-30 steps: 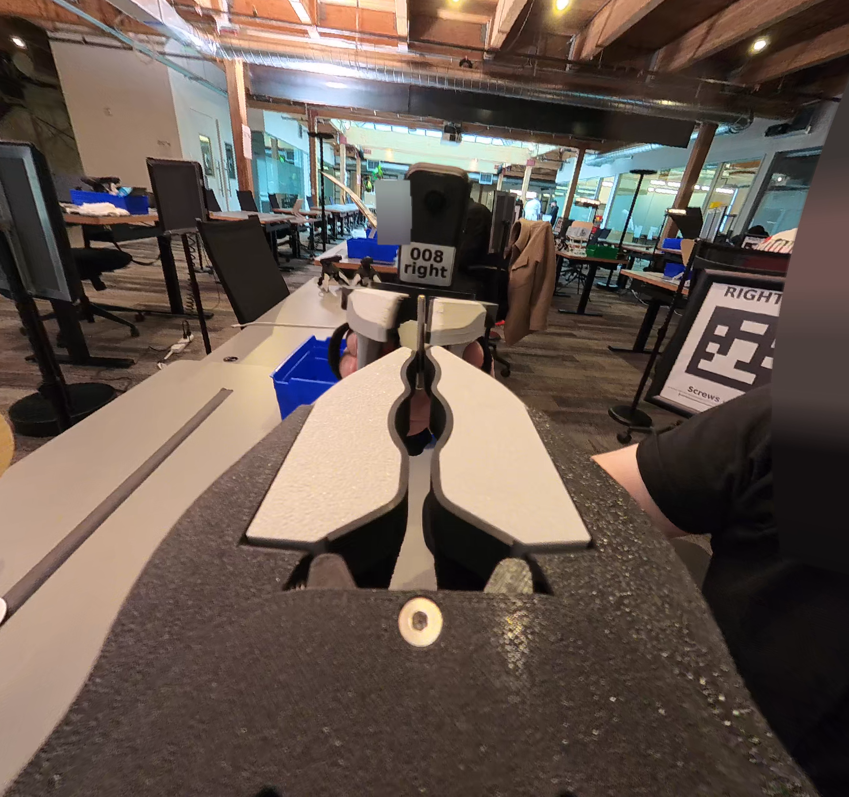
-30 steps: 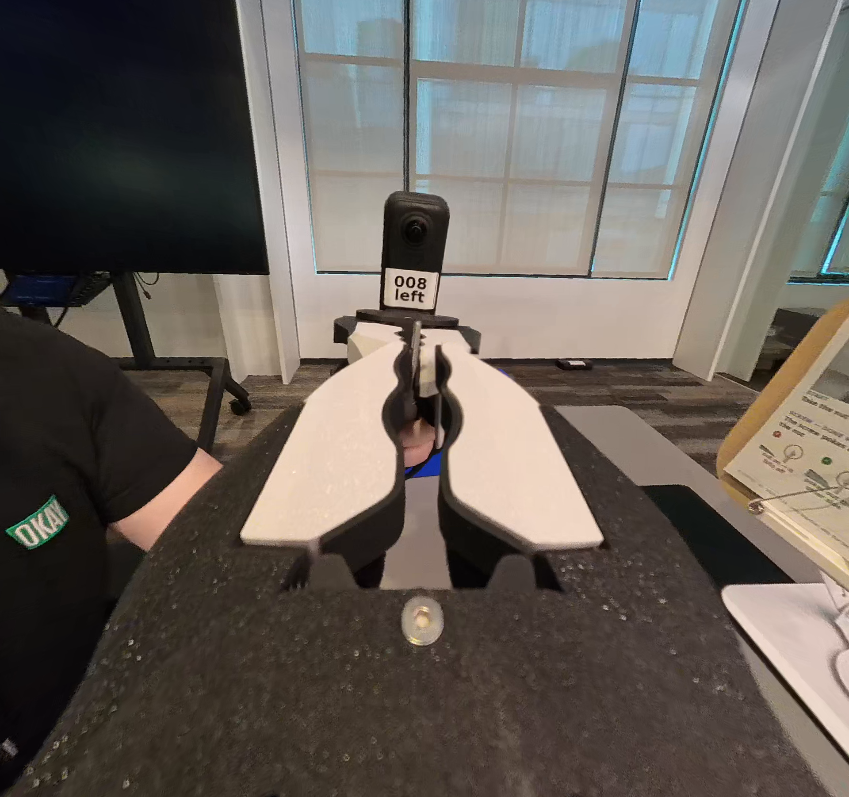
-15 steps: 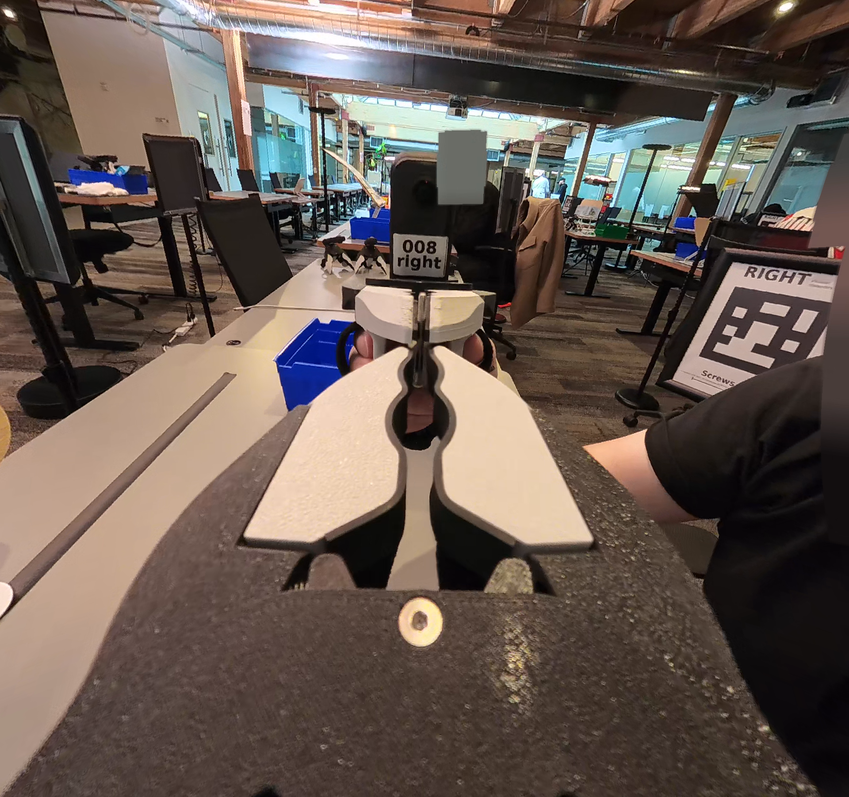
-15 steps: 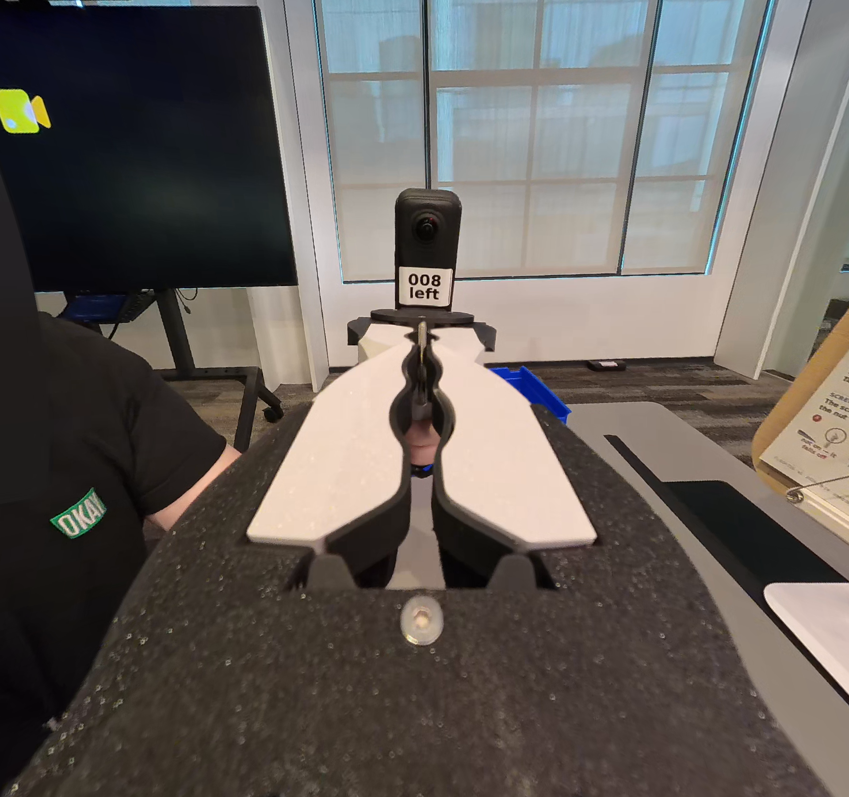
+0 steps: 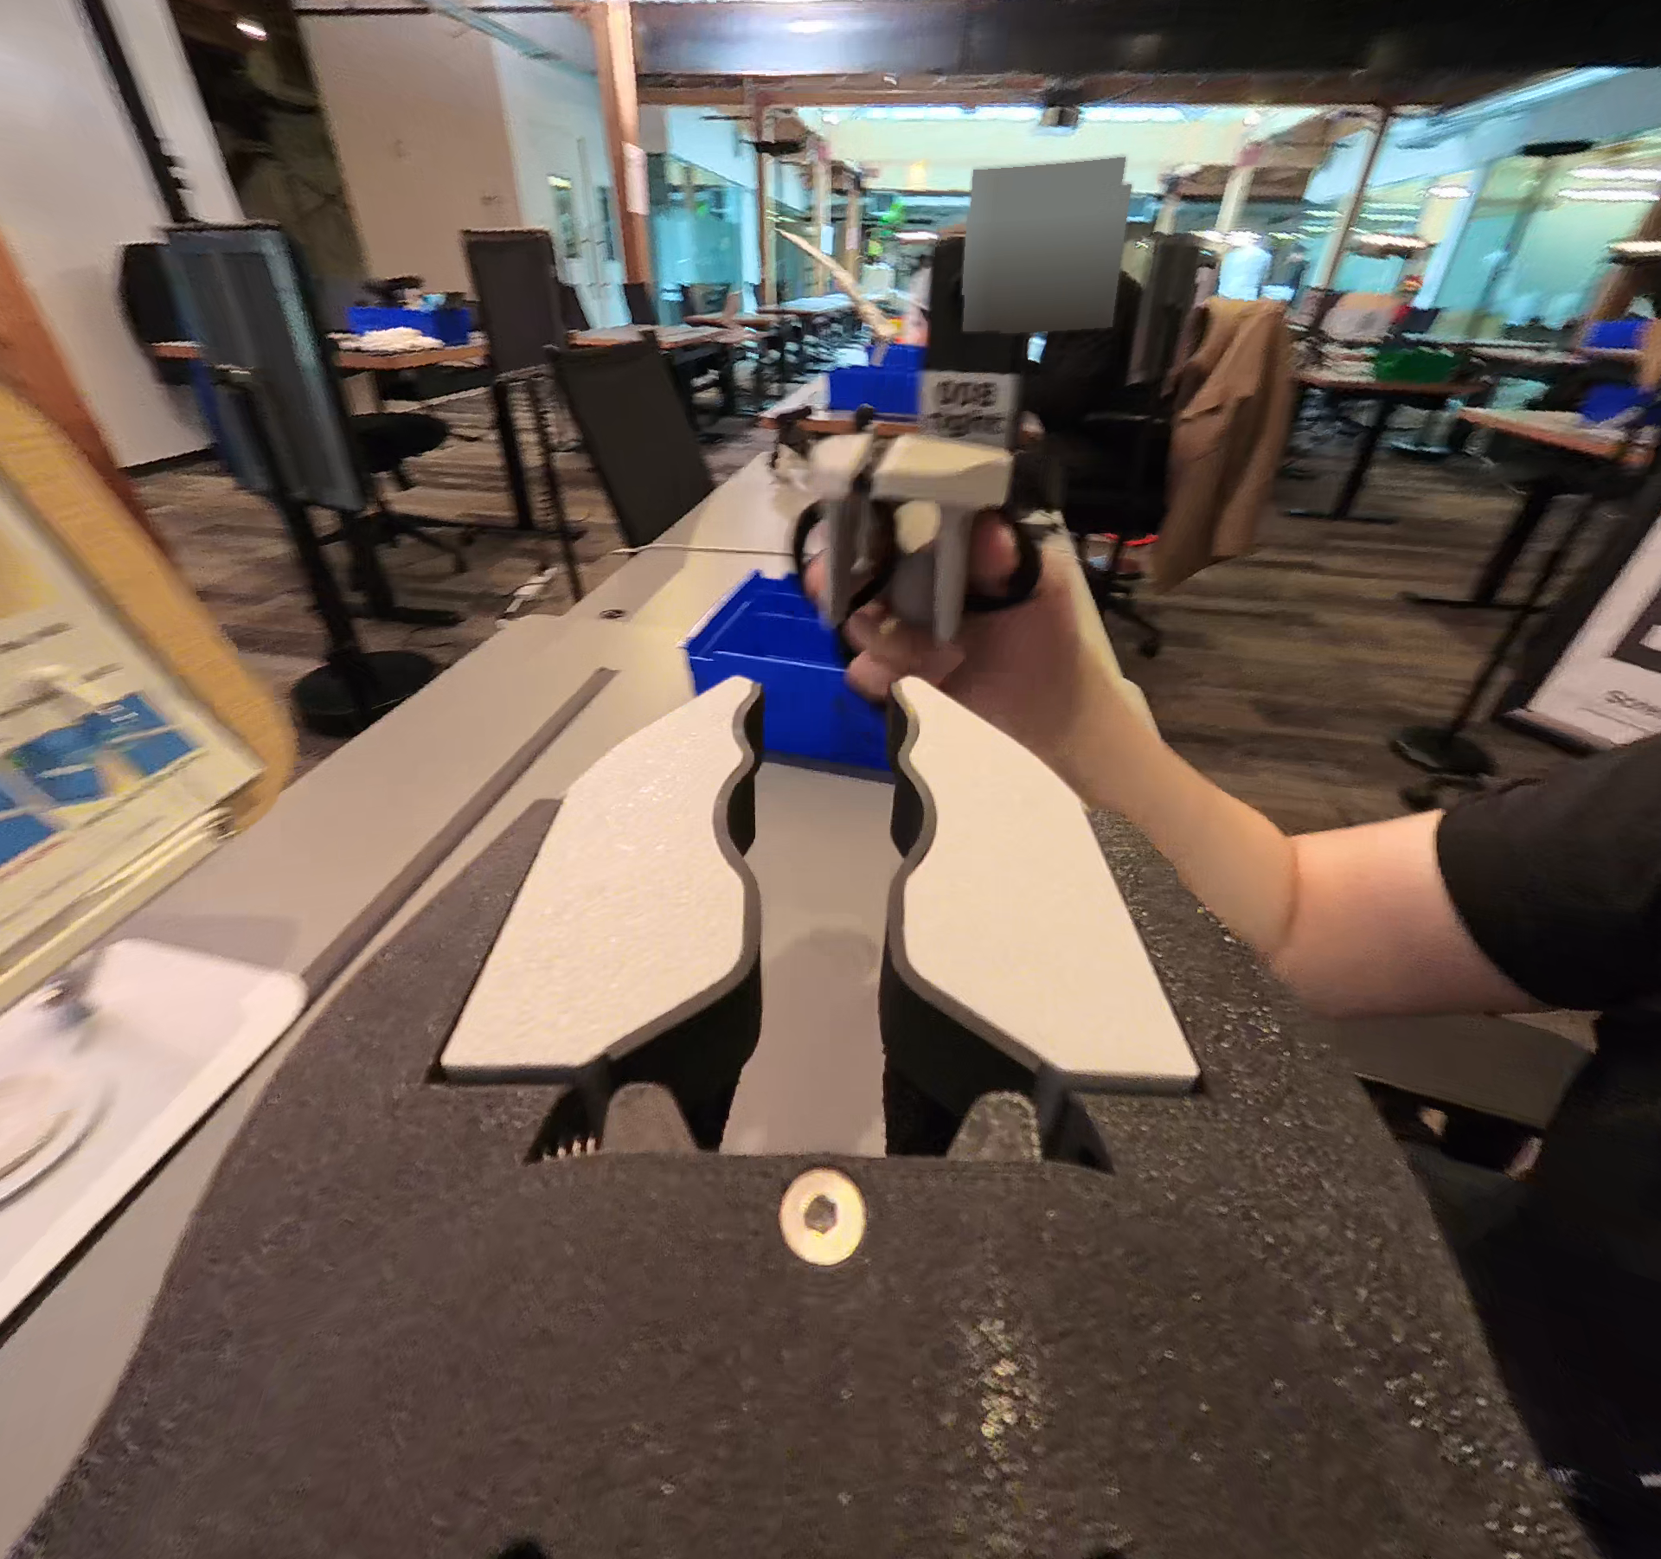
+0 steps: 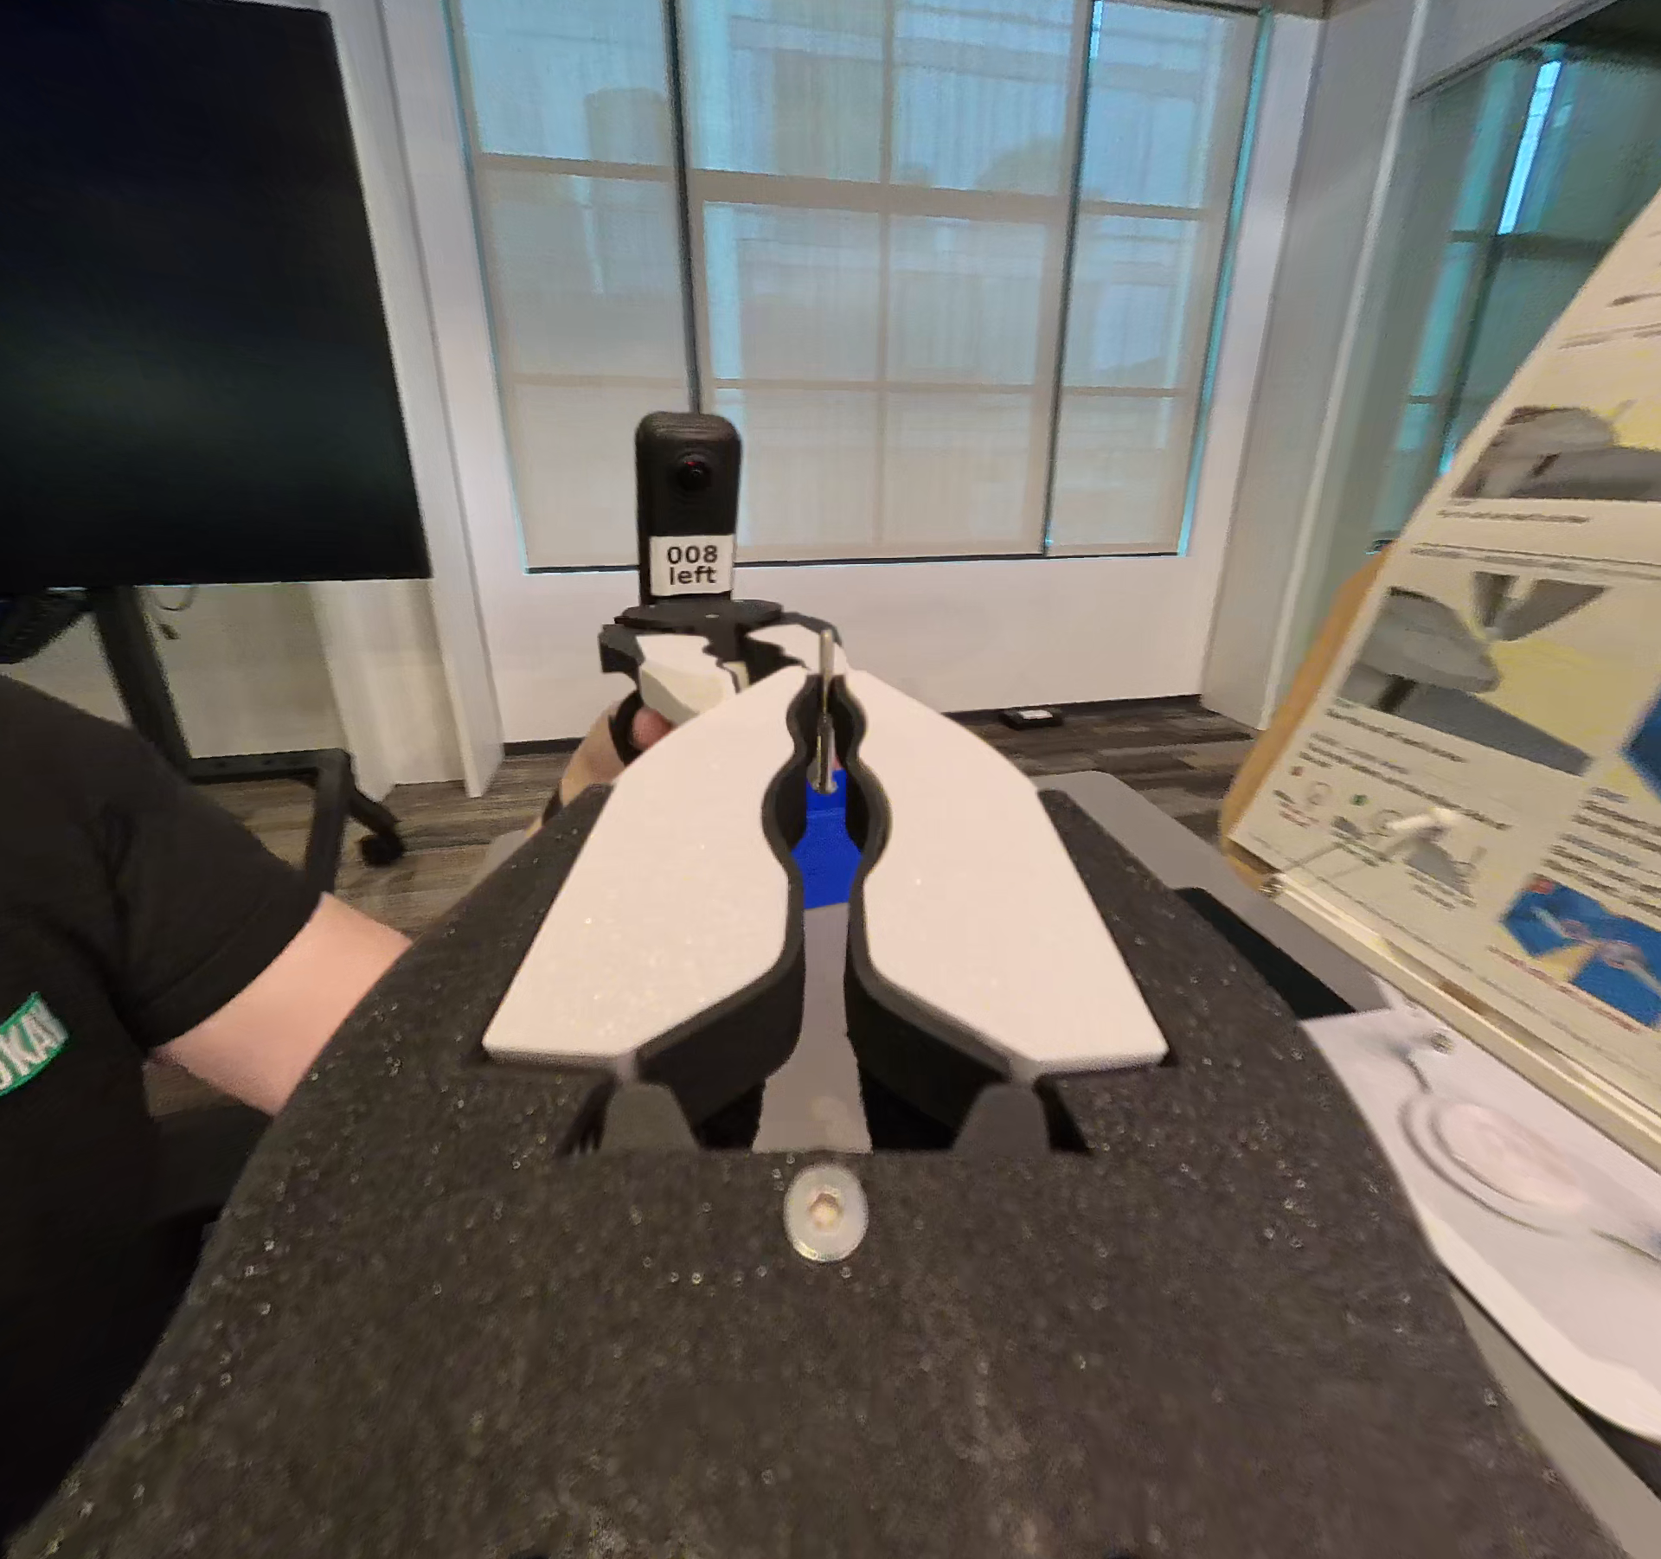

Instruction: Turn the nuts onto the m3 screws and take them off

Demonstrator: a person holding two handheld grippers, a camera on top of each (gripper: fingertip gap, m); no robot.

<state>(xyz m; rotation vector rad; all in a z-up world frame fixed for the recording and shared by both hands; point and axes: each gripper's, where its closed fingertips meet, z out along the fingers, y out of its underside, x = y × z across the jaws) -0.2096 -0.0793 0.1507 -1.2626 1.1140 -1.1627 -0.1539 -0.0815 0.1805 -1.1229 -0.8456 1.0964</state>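
Grey tabletop (image 5: 467, 761) runs forward under both grippers, with a dark groove (image 5: 530, 752) along it. In the left wrist view its far long edge drops to wood flooring, where chairs and screen stands crowd the aisle.

The left gripper (image 5: 825, 707) has its fingers spread with nothing between them; only bare table and the near wall of a blue bin (image 5: 791, 689) show through the gap. The bin stands just past the fingertips. A hand (image 5: 980, 644) holds the right gripper, blurred, above and beyond the bin, so the air over the bin is partly taken. On the left side of this view a leaning instruction board (image 5: 99, 707) and a white sheet (image 5: 135, 1066) bearing a clear round dish (image 5: 36, 1129) take up the table there.

The right gripper (image 6: 823, 689) has its fingers pressed together on a thin metal pin (image 6: 823, 707), which stands upright, its top above the fingertips and its lower end over a strip of blue, likely the same bin (image 6: 822, 851).

Only the right wrist view shows the pin, which cannot be made out in the blurred left view. It also shows the left gripper's fingers (image 6: 683, 680) apart, off to the left and beyond, a window wall (image 6: 854, 257) and a dark screen (image 6: 180, 284). The same board (image 6: 1483, 707) and sheet (image 6: 1483, 1156) lie on its right side.
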